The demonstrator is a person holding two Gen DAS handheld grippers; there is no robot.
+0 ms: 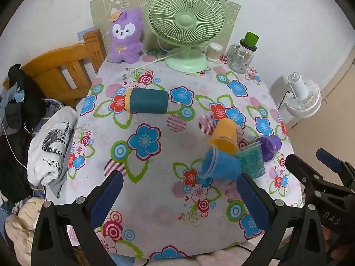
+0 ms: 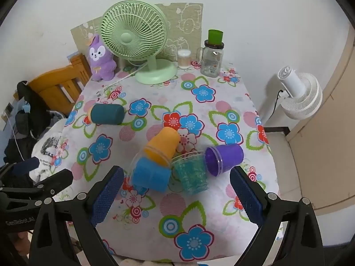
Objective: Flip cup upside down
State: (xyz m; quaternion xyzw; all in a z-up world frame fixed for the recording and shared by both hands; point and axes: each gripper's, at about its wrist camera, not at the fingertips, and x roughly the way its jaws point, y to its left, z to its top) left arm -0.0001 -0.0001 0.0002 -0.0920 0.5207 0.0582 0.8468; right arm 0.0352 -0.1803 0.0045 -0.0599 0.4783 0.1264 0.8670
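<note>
Several plastic cups lie in a cluster on the flowered table. A blue cup point(image 2: 150, 176) lies on its side, an orange cup point(image 2: 163, 145) leans on it, a purple cup point(image 2: 224, 158) lies on its side, and a teal beaded cup point(image 2: 192, 174) stands upright between them. A dark teal cup point(image 2: 107, 114) lies apart at the left. The cluster shows at the right in the left wrist view, with the blue cup point(image 1: 221, 164) nearest. My right gripper point(image 2: 176, 199) is open, just short of the cluster. My left gripper point(image 1: 179, 201) is open and empty above the table's front.
A green desk fan point(image 2: 135, 37), a purple plush toy point(image 2: 99, 59), a glass jar with a green lid point(image 2: 212, 59) and a small container point(image 2: 184, 58) stand at the table's back. A wooden chair point(image 1: 60, 71) and piled clothes point(image 1: 51, 146) are left. A white fan point(image 2: 297, 95) stands right.
</note>
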